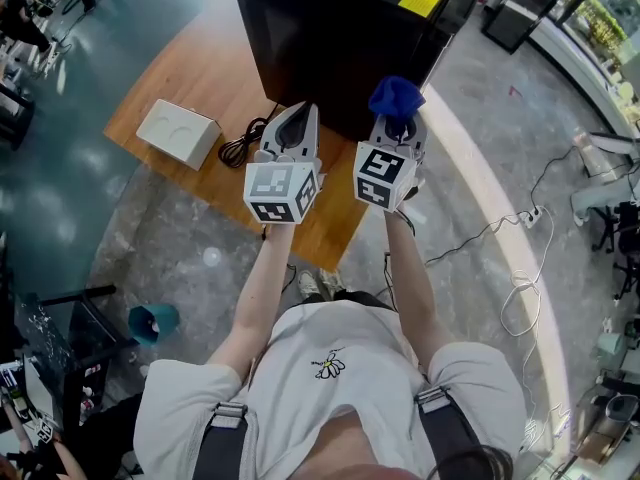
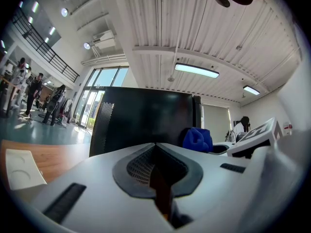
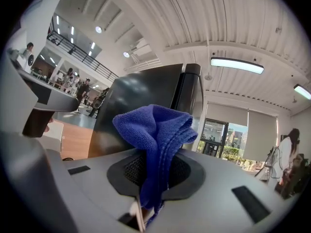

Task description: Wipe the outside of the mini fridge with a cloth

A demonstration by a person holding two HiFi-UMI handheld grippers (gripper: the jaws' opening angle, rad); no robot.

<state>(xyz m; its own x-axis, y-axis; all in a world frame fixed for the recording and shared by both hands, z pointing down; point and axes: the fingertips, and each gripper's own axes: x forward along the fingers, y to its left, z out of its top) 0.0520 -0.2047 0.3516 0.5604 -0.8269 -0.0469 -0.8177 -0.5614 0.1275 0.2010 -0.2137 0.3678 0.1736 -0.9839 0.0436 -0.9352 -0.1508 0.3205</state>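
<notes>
Blue microfibre cloth (image 3: pixel 154 130) stands bunched upright in the right gripper (image 3: pixel 150 178). Jaws pinched on its lower folds; most of the fabric is loose above them. Left gripper (image 2: pixel 158 166) alongside, jaws drawn together to a thin slit, nothing between them. Both are held up in front of the person, short of the fridge. In head view the cloth does not appear to touch it.

Judged: wiping not yet begun.

Risks, as I read them:
- Only a narrow strip of the cloth is gripped, so drag across a panel could pull it free.
- The wad offers a small contact patch. Pressing too deep might bring the hard jaw tips onto the glossy black face.
- A black cable (image 1: pixel 240 146) lies coiled on the wooden table (image 1: pixel 200 78), near the fridge's front corner and just past the left gripper. A low sweep could snag it.
- A firm push may shift the fridge on the table. The free left gripper could steady it.

Black mini fridge (image 1: pixel 340 38) stands on the table directly ahead, yellow label (image 1: pixel 420 0) on top.

Containers:
- Fridge: door appears shut, inside not visible.
- White box (image 1: pixel 178 133): on the table to the left, well apart from the fridge. It has two round hollows in its top, and both look empty.
- Teal bin (image 1: pixel 153 321): on the floor further left, contents too small to tell.
</notes>
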